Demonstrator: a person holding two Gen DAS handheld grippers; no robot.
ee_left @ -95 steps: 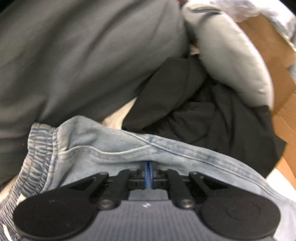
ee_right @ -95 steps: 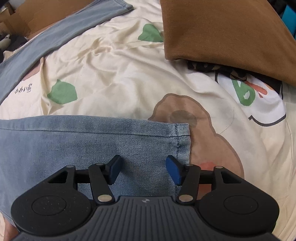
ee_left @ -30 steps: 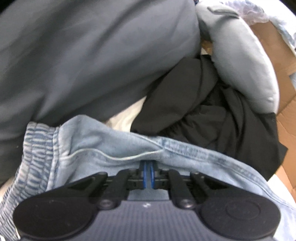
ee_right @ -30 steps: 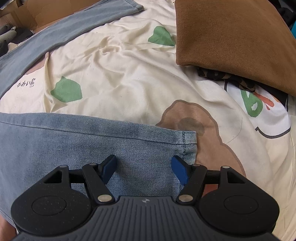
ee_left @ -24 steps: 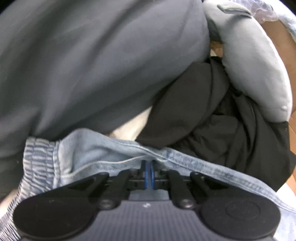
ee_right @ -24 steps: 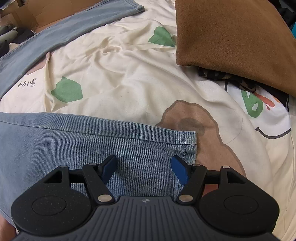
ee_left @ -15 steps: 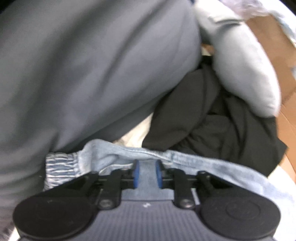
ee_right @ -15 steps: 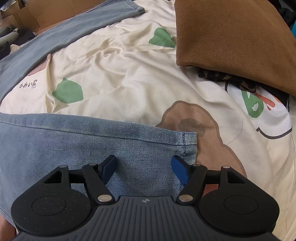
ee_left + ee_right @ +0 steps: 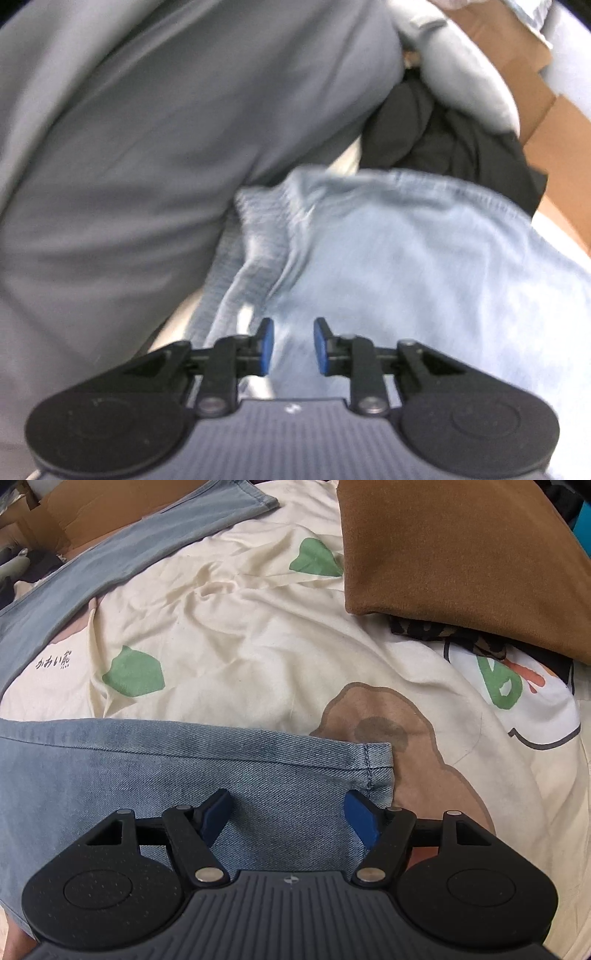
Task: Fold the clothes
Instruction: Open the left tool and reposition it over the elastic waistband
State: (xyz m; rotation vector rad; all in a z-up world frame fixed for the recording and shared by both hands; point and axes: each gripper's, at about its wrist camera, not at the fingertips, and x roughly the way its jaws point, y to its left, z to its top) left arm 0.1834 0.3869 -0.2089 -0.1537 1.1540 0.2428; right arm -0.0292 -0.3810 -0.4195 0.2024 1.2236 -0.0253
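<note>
Left tongs (image 9: 290, 345) slightly parted, just released; right tongs (image 9: 288, 818) wide, empty. Risk: unheld jeans (image 9: 155, 775) waistband slumps, spoiling fold.

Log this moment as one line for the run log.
left claw: open, jaws just closing slightly, over light blue denim jeans, pads not pressing | right claw: open above hem | fold: not begun

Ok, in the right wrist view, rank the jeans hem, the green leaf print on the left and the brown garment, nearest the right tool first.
1. Jeans hem: just ahead of the right tool, slightly right.
2. Green leaf print: left, mid-sheet.
3. Brown garment: far right corner.
</note>
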